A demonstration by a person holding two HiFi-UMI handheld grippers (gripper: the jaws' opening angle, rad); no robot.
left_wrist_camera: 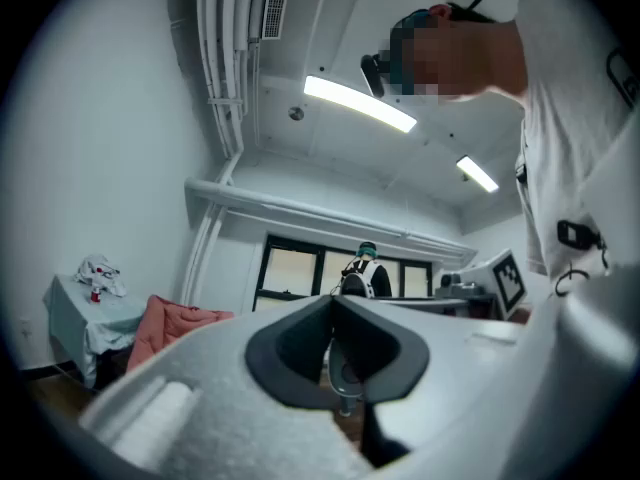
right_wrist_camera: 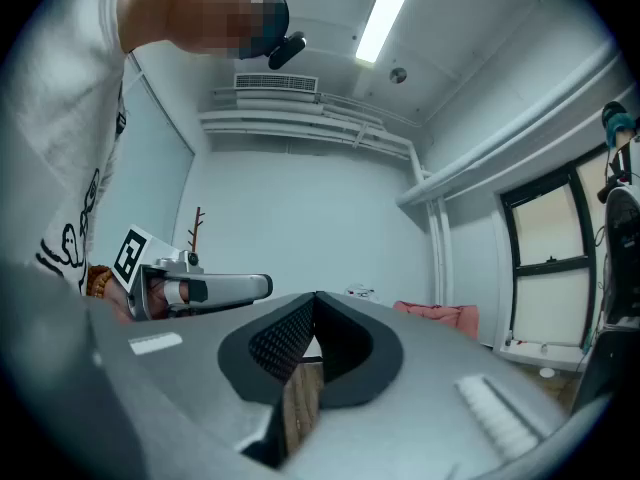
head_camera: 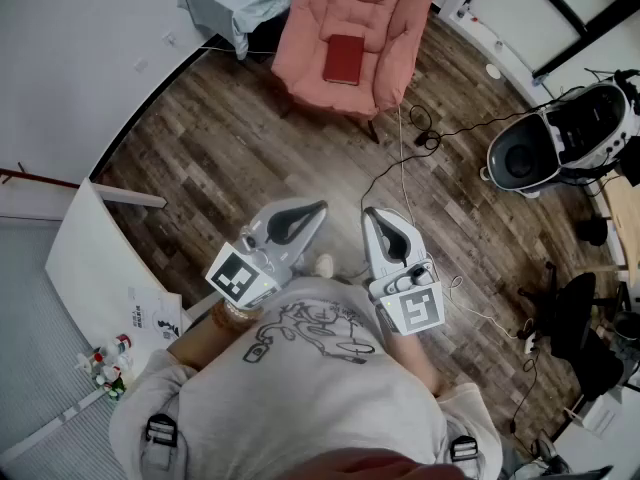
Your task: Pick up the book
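Far ahead of the jaws, a dark red rectangular book [head_camera: 343, 59] lies on a salmon-pink cushioned armchair [head_camera: 385, 13]. The wooden plank floor [head_camera: 220, 158] beneath the jaws is streaky brown. The left gripper [head_camera: 318, 208] and right gripper [head_camera: 372, 211] are pale grey, black-lined at the jaws, with black-and-white square patterns behind.

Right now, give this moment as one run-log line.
red book: lying on pink armchair seat, untouched | left gripper: shut, empty | right gripper: shut, empty

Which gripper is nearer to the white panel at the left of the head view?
Left. The left gripper is held in front of the person's chest, just right of the white panel. The right gripper sits beside it, farther right.
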